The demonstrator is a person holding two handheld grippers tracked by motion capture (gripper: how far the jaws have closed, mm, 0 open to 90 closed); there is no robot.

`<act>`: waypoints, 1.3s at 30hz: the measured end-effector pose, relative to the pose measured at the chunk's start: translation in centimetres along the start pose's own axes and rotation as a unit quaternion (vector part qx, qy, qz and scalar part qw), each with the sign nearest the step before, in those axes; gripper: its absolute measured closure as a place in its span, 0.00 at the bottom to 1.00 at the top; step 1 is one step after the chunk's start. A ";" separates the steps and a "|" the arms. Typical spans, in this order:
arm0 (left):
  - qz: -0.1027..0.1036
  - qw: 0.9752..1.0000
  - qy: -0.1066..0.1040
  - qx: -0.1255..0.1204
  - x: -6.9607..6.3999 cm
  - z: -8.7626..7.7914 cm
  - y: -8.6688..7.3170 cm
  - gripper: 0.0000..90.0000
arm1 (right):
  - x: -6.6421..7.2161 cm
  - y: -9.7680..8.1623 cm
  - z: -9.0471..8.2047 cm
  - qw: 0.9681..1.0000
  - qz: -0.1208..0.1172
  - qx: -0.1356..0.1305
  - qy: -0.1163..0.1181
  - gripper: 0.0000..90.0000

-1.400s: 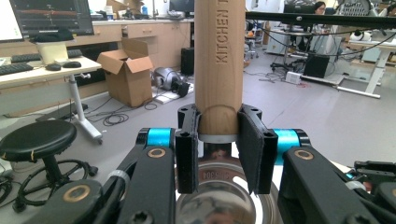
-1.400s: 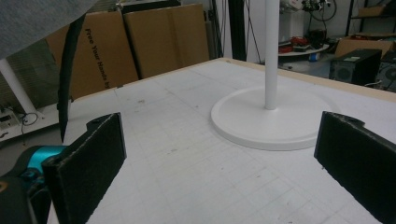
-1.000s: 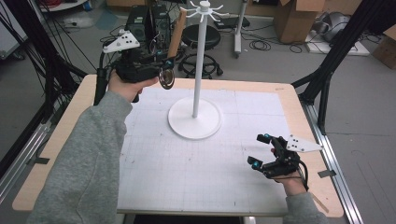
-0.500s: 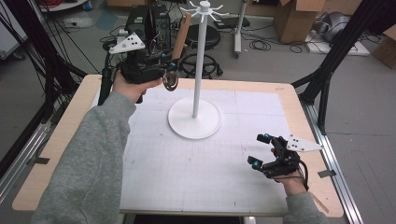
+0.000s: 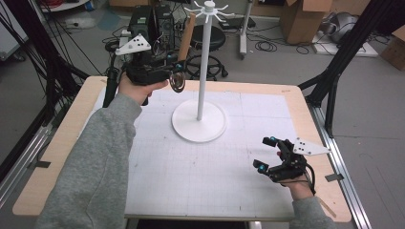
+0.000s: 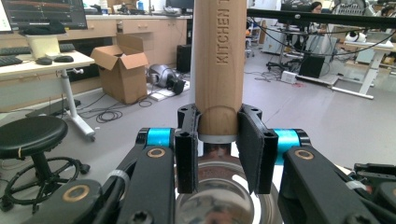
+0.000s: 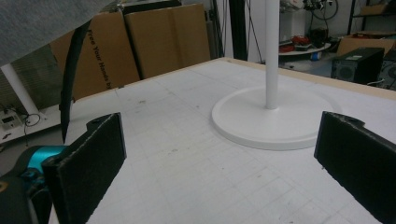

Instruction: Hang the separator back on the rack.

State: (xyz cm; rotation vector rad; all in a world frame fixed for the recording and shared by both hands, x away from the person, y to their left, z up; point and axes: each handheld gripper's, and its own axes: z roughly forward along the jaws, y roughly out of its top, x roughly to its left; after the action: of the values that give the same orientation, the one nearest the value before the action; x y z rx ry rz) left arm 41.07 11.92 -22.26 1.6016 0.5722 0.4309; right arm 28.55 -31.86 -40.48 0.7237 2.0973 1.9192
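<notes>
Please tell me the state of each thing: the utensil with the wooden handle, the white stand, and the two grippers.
Wooden-handled metal kitchen utensil: lifted off the table, handle pointing up, clamped in the jaws.
White hook stand with round base: upright on the mat, hooks empty.
Left gripper: shut on the handle's lower end.
Right gripper: open, empty, low over the mat.

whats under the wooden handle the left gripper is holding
In the left gripper view, a shiny metal bowl hangs below the wooden handle, joined by a metal collar. The left gripper clamps the handle's lower end, and its pads cover part of that joint.
</notes>
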 end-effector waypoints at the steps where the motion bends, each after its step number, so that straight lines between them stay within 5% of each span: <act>1: -0.001 1.000 -0.003 -0.001 0.0 0.1 0.0 0.77 | 0.0 0.0 0.0 1.000 0.001 -0.001 0.001 0.01; 14: 0.006 1.000 0.005 -0.009 -0.1 0.7 -0.3 0.74 | 0.1 0.2 0.0 1.000 0.000 -0.015 0.011 0.01; 29: 0.033 0.999 -0.005 -0.021 -0.7 -0.5 -1.2 0.35 | 0.2 0.2 0.0 1.000 -0.004 -0.009 0.008 0.01; 34: 0.044 0.999 0.018 -0.027 -0.6 -0.9 -2.1 0.15 | 0.2 0.2 0.1 1.000 -0.003 -0.009 0.009 0.01; 39: 0.045 0.998 0.031 -0.019 -0.5 -1.7 -3.2 0.14 | 0.3 0.1 0.2 1.000 -0.006 -0.008 0.009 0.01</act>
State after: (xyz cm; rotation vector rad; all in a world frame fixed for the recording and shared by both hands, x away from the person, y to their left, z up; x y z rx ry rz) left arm 39.29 13.17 -25.25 1.5860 0.5366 0.5570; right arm 28.45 -31.52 -40.34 0.6899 2.0907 1.9407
